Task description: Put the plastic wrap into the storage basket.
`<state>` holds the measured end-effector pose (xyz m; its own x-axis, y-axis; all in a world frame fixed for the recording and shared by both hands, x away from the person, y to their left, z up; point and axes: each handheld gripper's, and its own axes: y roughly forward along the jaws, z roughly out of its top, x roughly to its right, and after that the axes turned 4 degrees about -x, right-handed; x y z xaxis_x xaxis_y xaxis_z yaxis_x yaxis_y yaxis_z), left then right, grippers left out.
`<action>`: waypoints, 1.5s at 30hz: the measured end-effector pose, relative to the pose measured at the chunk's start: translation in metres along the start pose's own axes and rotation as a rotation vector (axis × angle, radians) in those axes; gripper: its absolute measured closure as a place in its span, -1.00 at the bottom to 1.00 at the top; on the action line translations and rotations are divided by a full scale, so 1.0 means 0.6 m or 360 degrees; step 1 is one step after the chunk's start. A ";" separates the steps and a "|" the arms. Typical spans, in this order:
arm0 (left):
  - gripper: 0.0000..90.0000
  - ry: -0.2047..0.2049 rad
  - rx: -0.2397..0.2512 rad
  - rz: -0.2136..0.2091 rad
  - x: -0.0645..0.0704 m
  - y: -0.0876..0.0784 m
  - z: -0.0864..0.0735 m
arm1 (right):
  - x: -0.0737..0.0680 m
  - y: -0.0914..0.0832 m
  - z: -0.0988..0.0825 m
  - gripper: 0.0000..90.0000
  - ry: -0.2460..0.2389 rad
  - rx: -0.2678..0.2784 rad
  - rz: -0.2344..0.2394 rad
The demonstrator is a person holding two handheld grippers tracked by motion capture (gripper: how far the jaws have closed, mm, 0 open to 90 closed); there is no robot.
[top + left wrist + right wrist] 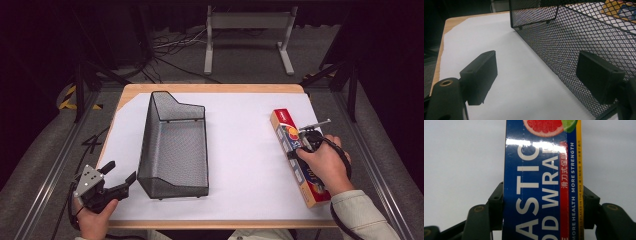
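Big wooden table [210, 88] first, nearly all covered by a white sheet [245, 150], a strip of bare wood left along the far edge and the far-left corner.

Next down in size: black wire-mesh basket [172, 145], sat on the left half of the sheet, long side running away from the near edge, far end taller with a stepped rim. Nothing inside it as far as the high view goes. Through the mesh in the left gripper view [574, 37], a bit of colourful box way off on the far side.

Then the plastic wrap box [300, 160], long and thin, lying flat near the right edge of the sheet, well apart from the basket, angled a little so the far end leans toward the middle. Blue face up close in the right gripper view [539, 182], white lettering, grapefruit and lime picture at the top, yellow stripe down one side.

Right gripper [306, 145] down over the middle of the box, held from above by the right hand [322, 167]. Jaws roughly half closed, one on each long side, pads right up against the cardboard, so clamped on the box.

Left gripper [120, 176] at the near-left corner, just beside the basket's near end, jaws spread wide, gripping nothing, plain white sheet between them.
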<state>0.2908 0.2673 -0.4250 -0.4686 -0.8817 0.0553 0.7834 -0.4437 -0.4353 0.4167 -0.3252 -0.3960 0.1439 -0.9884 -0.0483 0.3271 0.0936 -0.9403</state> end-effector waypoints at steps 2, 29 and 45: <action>-0.60 0.0006 -0.0005 -0.0001 0.000 0.001 0.001 | -0.005 -0.005 -0.001 -0.11 -0.0014 0.0021 -0.0011; -0.60 0.0010 -0.0002 0.0005 0.001 0.000 0.001 | -0.050 -0.124 0.016 -0.11 -0.0142 0.0383 0.0097; -0.60 0.0003 0.0001 0.0013 -0.001 -0.006 -0.002 | -0.157 -0.157 0.028 -0.11 -0.0282 0.0372 0.0313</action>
<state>0.2874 0.2696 -0.4246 -0.4630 -0.8850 0.0502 0.7875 -0.4367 -0.4350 0.3881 -0.2389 -0.2973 0.3785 -0.9146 -0.1425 0.4791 0.3253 -0.8152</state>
